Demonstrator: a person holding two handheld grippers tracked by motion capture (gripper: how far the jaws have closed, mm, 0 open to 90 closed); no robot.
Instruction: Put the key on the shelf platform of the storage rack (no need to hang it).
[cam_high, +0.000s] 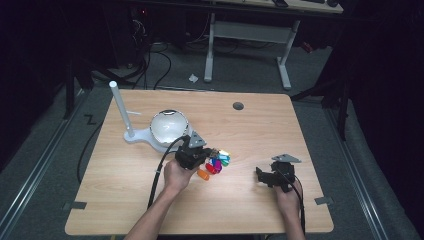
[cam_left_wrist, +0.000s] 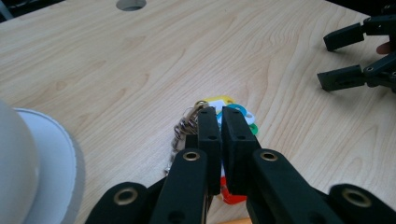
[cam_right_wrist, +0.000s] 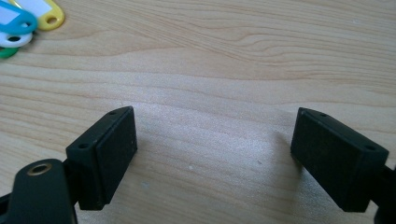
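A bunch of coloured key tags (cam_high: 219, 162) on a metal ring (cam_left_wrist: 186, 125) lies near the middle of the wooden table (cam_high: 250, 130). Yellow, blue, green and red tags fan out from the ring, and an orange tag (cam_high: 203, 174) lies at the bunch's near side. My left gripper (cam_high: 213, 153) reaches over the bunch. Its jaws are nearly together in the left gripper view (cam_left_wrist: 219, 115), with a tag pinched between them. My right gripper (cam_high: 260, 175) rests low to the right, open and holding nothing (cam_right_wrist: 215, 140). The tags (cam_right_wrist: 18, 18) show at its far left.
A white magnifier lamp (cam_high: 169, 126) with a domed lens and an upright white post (cam_high: 121, 107) stands just behind my left hand, and its base (cam_left_wrist: 46, 158) is close beside the left jaws. A round cable hole (cam_high: 238, 106) sits near the table's far edge.
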